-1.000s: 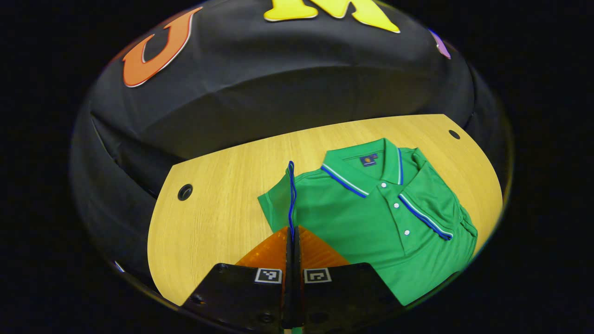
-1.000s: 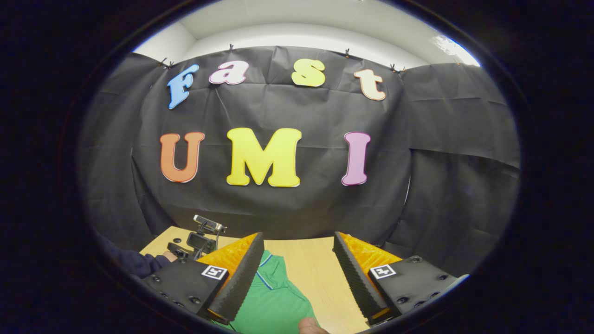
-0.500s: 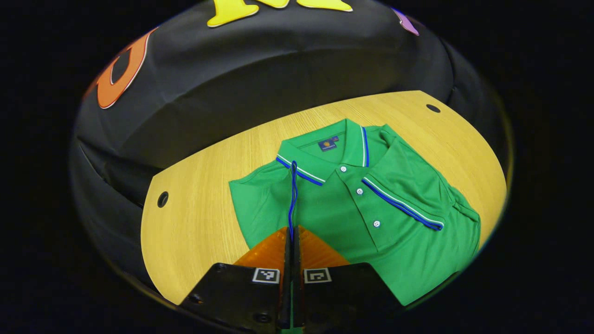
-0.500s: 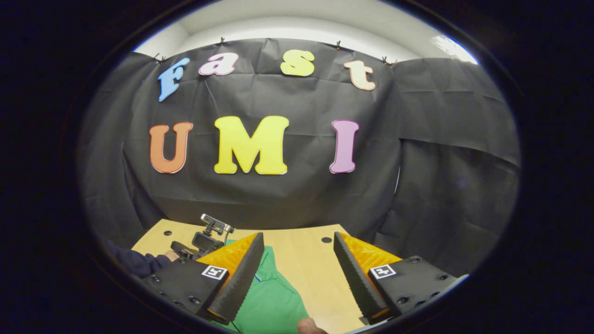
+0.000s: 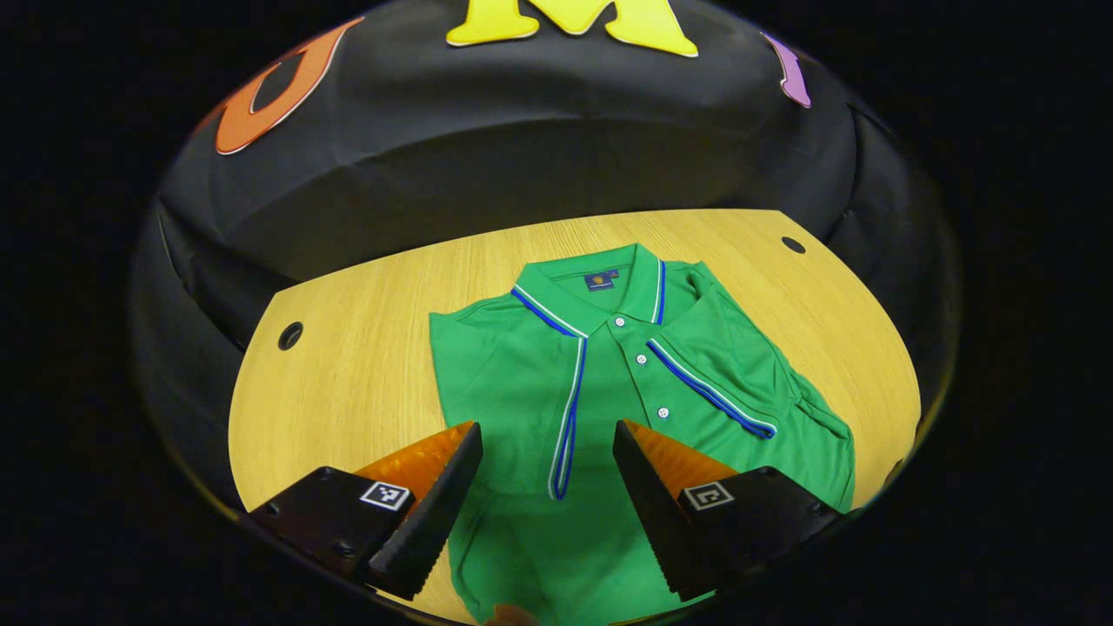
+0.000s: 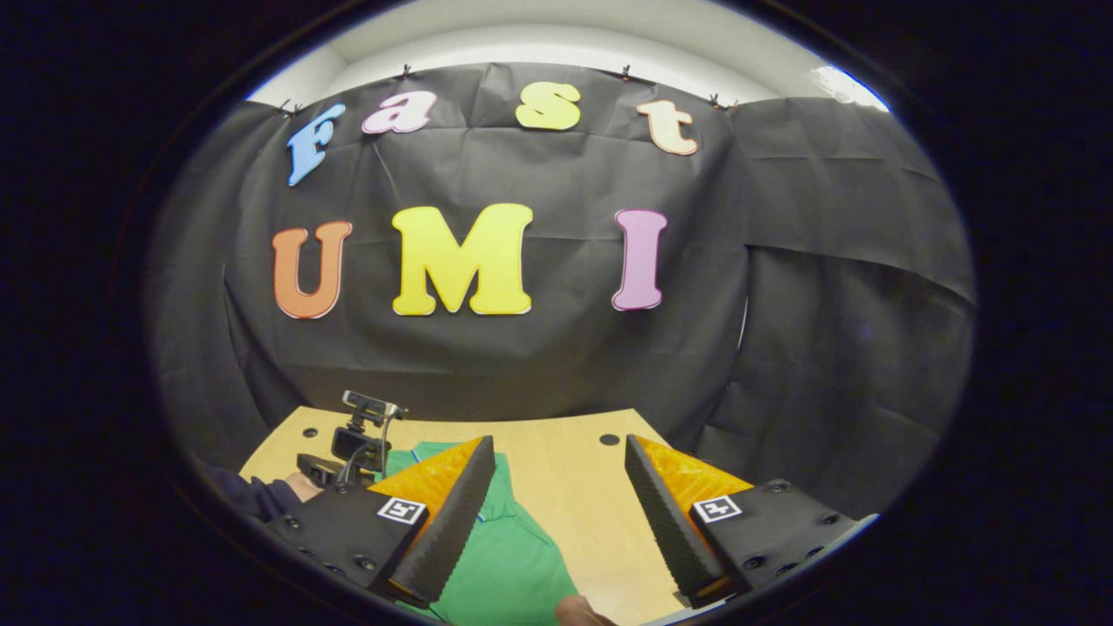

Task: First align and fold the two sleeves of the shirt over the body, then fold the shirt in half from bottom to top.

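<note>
In the left gripper view, the left claw (image 5: 548,461) hangs with its fingers spread wide, nothing between them, above the green shirt (image 5: 609,391). The shirt lies flat on the wooden counter (image 5: 348,365), collar (image 5: 591,291) toward 12 o'clock. One sleeve (image 5: 565,409) is folded over the body, its striped cuff edge running toward 6 o'clock; the other sleeve (image 5: 722,374) lies folded across at 3 o'clock.

In the right gripper view, the right claw (image 6: 556,504) is likewise spread and empty above the counter's edge, the shirt at 7 o'clock. The other gripper, held by a hand (image 6: 304,487), sits at 9 o'clock.
</note>
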Tool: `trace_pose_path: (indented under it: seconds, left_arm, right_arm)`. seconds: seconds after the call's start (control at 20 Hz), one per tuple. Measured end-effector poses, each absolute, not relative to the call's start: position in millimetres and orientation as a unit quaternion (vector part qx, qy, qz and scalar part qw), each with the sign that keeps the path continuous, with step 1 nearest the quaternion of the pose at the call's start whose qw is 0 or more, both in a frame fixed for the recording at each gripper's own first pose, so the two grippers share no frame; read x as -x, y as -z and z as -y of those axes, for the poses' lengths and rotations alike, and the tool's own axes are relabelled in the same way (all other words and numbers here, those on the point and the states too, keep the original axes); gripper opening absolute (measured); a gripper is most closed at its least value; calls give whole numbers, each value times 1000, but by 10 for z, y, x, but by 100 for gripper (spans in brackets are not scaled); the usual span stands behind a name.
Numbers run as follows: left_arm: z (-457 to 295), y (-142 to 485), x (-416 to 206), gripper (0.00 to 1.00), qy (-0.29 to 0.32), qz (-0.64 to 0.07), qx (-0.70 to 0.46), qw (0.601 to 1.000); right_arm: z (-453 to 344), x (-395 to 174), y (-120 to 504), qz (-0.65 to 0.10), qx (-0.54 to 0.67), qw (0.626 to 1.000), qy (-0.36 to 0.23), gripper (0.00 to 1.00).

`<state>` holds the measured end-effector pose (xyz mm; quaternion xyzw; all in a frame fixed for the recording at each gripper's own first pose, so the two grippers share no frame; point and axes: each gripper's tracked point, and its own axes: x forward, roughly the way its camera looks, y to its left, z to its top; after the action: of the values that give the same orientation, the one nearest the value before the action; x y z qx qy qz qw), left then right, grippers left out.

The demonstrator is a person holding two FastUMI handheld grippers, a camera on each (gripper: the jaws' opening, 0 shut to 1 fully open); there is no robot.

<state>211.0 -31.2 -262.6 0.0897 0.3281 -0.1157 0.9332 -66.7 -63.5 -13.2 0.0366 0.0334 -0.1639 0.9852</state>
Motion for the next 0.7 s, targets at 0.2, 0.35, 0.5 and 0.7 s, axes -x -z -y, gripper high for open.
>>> trace_pose_path:
  seconds: [0.2, 0.35, 0.5, 0.7]
  left_arm:
    - [10, 2387, -1827, 98, 89, -294, -67, 949]
    - [-245, 2287, -1532, 98, 70, -280, -55, 956]
    - [-479, 2501, -1135, 98, 57, -313, -50, 947]
    - [-731, 2972, -522, 98, 38, -385, -48, 921]
  right_arm:
    - [584, 488, 526, -85, -52, 986, 137, 95]
    - [520, 348, 1081, -159, -81, 978, 111, 94]
    - [492, 334, 1676, -235, -106, 961, 102, 96]
    - [554, 399, 2401, -318, -91, 938, 105, 94]
